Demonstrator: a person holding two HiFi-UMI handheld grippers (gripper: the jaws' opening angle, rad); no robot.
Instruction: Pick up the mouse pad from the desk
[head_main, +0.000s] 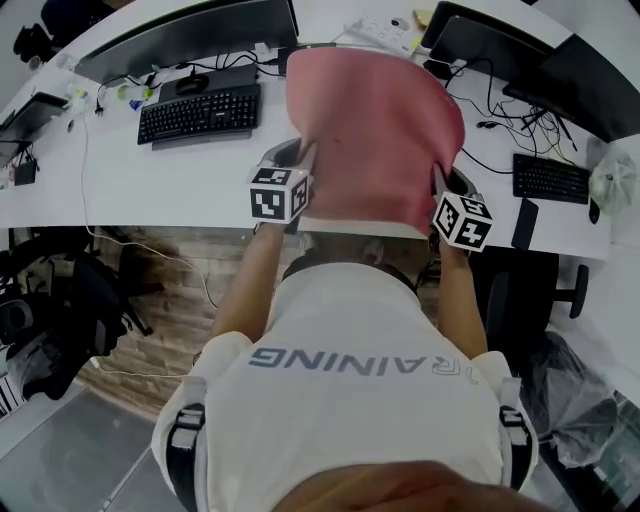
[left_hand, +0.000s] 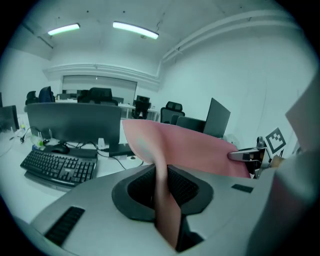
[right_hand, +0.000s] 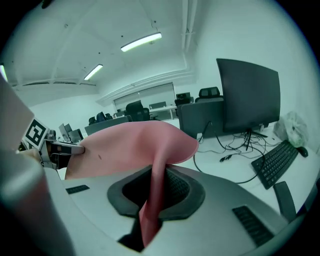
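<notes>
The left tool and right tool each clamp the near edge of the pink mouse pad, held clear above the white surface. I'd raise the 2 hands evenly, so it can't sag or slip.

My head camera sits above the person and looks steeply down on the bench, with the mouse pad at 12 o'clock. The cameras on the left gripper and right gripper ride close behind their jaws and face out across the bench. All three share the mouse pad; each gripper view catches the other gripper, at 3 o'clock from the left and 9 o'clock from the right, and the left view's 9 o'clock keyboard sits at the head view's 10 o'clock.
</notes>
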